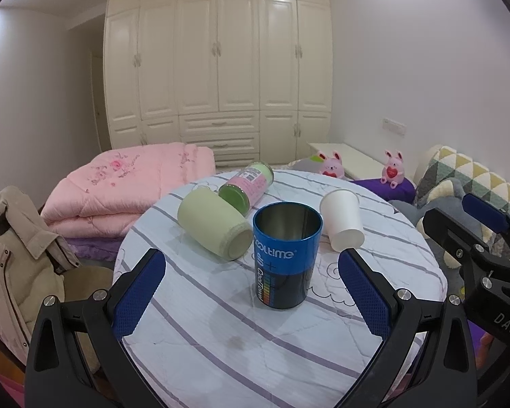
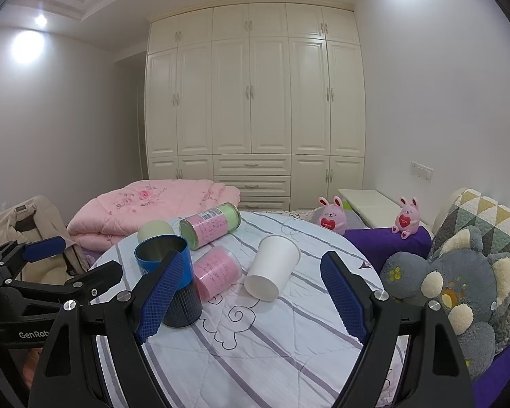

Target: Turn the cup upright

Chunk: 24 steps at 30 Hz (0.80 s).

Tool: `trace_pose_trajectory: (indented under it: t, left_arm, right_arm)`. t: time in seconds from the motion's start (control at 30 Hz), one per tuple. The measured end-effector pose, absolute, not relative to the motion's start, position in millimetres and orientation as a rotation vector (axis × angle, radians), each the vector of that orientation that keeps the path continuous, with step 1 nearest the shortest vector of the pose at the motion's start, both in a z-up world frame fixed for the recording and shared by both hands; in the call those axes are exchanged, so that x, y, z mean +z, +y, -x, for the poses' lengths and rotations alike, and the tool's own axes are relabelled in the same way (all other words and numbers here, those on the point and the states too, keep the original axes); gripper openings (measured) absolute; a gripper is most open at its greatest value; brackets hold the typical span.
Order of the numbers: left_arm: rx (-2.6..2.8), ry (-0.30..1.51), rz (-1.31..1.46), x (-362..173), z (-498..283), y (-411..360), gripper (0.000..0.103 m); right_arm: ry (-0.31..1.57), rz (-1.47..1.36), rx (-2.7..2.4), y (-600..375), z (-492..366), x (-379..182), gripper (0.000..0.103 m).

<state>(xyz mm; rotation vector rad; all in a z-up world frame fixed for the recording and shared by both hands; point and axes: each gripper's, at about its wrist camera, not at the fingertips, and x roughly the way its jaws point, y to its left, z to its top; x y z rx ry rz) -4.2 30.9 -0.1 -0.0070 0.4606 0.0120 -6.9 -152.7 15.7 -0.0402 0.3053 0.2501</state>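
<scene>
On table (image 1: 221,340): blue cup (image 1: 286,255) upright, steel-lined; left tool (image 1: 251,292), right tool (image 2: 251,301) wide, holding nothing.

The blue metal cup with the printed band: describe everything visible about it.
The blue metal cup stands upright, mouth open upward, on the round table's striped quilted cloth. Its inside looks like bare steel and appears empty. The outside is glossy blue above and black below, with white lettering and a rainbow strip. It tapers slightly toward the base. It sits between the left gripper's open fingers; nothing visibly touches it.
</scene>
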Motion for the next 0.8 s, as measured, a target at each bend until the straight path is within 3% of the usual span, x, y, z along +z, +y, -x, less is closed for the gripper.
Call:
trace_pose_trajectory:
  t: [0.8]
  left_arm:
    - [0.024, 0.434, -0.018, -1.8, 6.6, 30.6, 0.103]
  right_arm:
    - [0.316, 0.075, 0.25, -152.6, 5.8, 12.5, 0.084]
